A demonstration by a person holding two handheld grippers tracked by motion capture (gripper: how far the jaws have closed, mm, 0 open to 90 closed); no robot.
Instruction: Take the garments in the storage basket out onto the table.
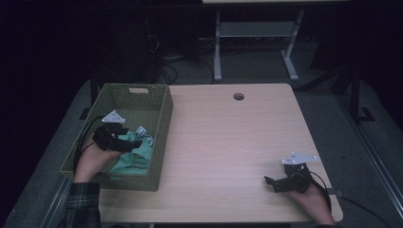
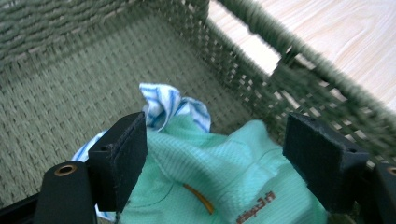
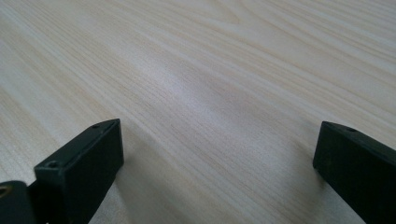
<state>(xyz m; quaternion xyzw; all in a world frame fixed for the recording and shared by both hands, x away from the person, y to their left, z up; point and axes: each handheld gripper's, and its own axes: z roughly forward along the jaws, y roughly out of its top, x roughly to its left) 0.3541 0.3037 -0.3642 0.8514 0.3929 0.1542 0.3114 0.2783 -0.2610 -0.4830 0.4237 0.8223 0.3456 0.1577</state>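
A green woven basket (image 1: 164, 123) (image 2: 70, 70) stands on the left part of the light wooden table (image 1: 228, 137). Inside it lies a mint-green garment (image 1: 133, 159) (image 2: 219, 172) with a small orange print, and behind that a blue-and-white striped cloth (image 1: 142, 130) (image 2: 166, 102). My left gripper (image 1: 135, 142) (image 2: 215, 135) reaches down into the basket, jaws wide, with the mint garment bunched between them. My right gripper (image 1: 268, 183) (image 3: 217, 140) rests low over bare tabletop (image 3: 210, 70) at the front right, open and holding nothing.
A round cable hole (image 1: 238, 96) sits near the table's far edge. Beyond it stand the white legs of another table (image 1: 217, 47) on a dark floor. The basket's right wall (image 2: 299, 74) rises close beside the left gripper.
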